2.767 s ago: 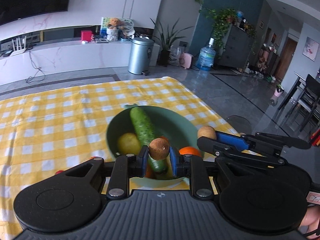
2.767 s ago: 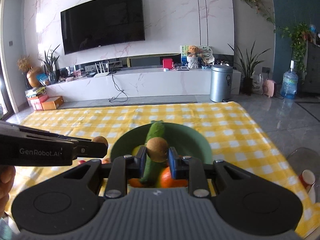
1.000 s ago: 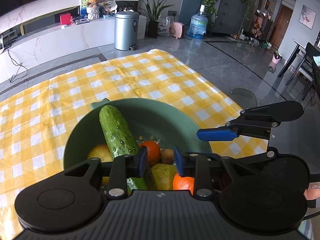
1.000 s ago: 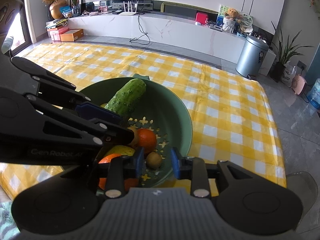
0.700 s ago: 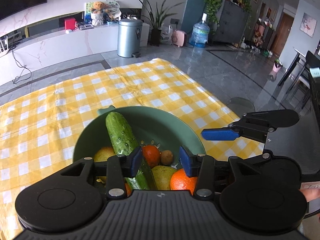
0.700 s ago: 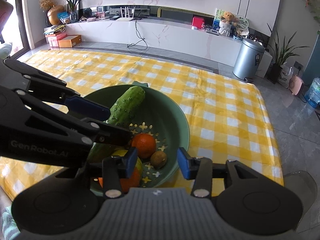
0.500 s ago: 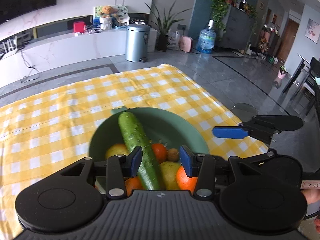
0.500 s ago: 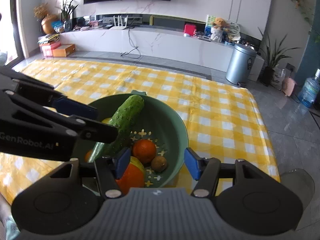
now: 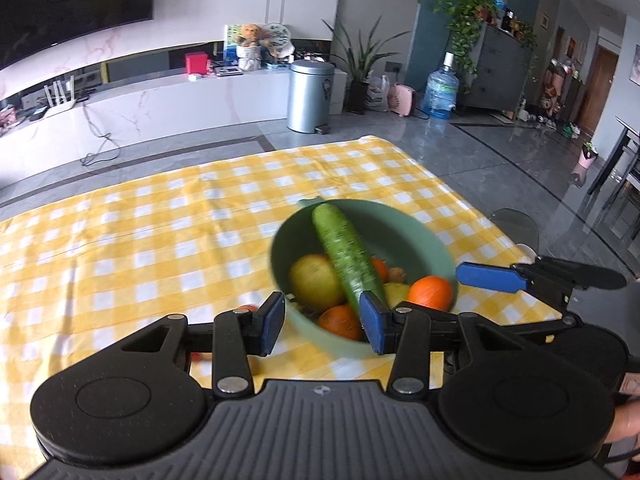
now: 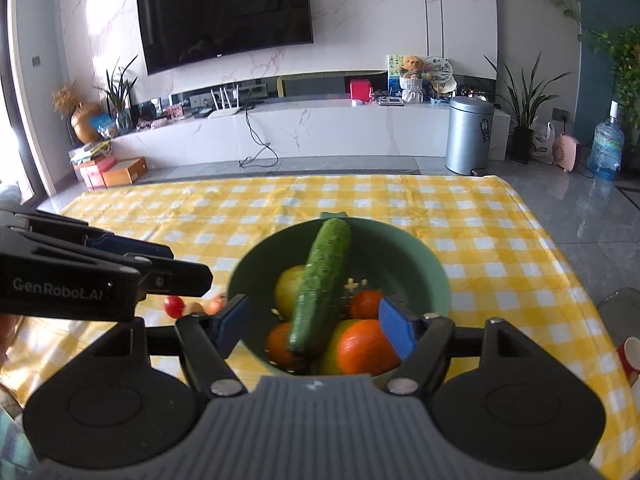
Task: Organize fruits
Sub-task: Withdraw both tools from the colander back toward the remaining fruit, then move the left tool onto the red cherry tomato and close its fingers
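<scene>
Both grippers have released the small brown fruits they carried 2.8 s ago and drawn back from the bowl. Nearest, the left gripper (image 9: 322, 323) has its jaws spread and holds nothing; the right gripper (image 10: 314, 327) is likewise spread wide and holds nothing, level with the bowl's near rim. The green bowl (image 10: 434, 268) sits by the near right corner of the table, on the yellow checked cloth (image 9: 168, 224). It holds a cucumber (image 10: 322, 280) laid lengthwise from near rim to far rim, a yellow fruit (image 9: 314, 286) beside it, several oranges (image 10: 366, 348) and a small brown fruit (image 9: 396, 274). Judged step: a deposit is finished and the next pick is due. A cherry tomato (image 10: 174, 305) and other small fruits lie on the cloth just left of the bowl; the left gripper is closer and would need to descend there and close. Beyond the bowl, the cloth runs bare to the far edge, giving open room; the right edge lies near.
</scene>
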Demonstrator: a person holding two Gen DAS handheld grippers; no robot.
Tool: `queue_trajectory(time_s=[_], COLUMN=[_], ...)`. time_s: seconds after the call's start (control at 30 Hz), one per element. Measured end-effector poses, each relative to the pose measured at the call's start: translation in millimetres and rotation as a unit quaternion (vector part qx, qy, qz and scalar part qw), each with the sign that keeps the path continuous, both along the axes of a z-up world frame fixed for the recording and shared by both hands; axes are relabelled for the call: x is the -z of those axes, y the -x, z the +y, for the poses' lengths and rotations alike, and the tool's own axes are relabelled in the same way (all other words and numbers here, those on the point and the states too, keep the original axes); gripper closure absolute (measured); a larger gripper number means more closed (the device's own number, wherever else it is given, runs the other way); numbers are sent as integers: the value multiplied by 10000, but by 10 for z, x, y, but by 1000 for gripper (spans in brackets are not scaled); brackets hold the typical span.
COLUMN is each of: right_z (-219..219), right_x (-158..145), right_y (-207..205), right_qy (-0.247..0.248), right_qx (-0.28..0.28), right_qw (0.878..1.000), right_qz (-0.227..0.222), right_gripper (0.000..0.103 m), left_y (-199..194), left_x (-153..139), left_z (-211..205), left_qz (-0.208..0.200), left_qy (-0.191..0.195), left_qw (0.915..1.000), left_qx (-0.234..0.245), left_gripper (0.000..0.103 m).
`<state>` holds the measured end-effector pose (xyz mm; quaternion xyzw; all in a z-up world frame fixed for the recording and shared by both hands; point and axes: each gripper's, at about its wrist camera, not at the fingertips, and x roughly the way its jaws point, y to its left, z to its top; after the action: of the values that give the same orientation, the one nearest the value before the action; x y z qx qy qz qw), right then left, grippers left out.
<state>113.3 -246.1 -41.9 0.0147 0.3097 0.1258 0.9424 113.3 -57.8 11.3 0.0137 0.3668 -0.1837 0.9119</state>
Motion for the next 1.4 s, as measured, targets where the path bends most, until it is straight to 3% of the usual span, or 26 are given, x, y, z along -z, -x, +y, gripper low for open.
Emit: queue_trajectory(time_s=[0.37, 0.5, 0.7, 0.9, 0.97, 1.03, 1.4], right_z=[484, 609, 861, 1064, 1095, 1117, 1218], right_x=[167, 274, 380, 530, 592, 642, 846], right_y=[296, 313, 306, 243, 202, 157, -141], right_qy=[-168, -305, -55, 402, 519, 597, 312], right_qx=[270, 78, -191, -272, -246, -195, -181], right_qw=[9994, 9995, 9998, 9988, 9983, 9980, 9991], right_qz=[-159, -8, -26, -70, -33, -5, 226], right_gripper=[34, 34, 34, 45, 53, 54, 58], left_y=[111, 117, 98, 52, 21, -9, -211], left_x=[217, 299, 467, 672, 746, 817, 997], left_z=[484, 585, 754, 938, 970, 994, 1049], left_qz=[-59, -81, -75, -23, 53, 130, 328], left_qy=[109, 142, 245, 438, 424, 414, 273], left_qw=[9992, 9993, 9990, 9977, 9975, 9972, 9953], left_qx=[-368, -326, -364, -512, -569, -606, -865], left_gripper=[52, 52, 52, 52, 52, 52, 58])
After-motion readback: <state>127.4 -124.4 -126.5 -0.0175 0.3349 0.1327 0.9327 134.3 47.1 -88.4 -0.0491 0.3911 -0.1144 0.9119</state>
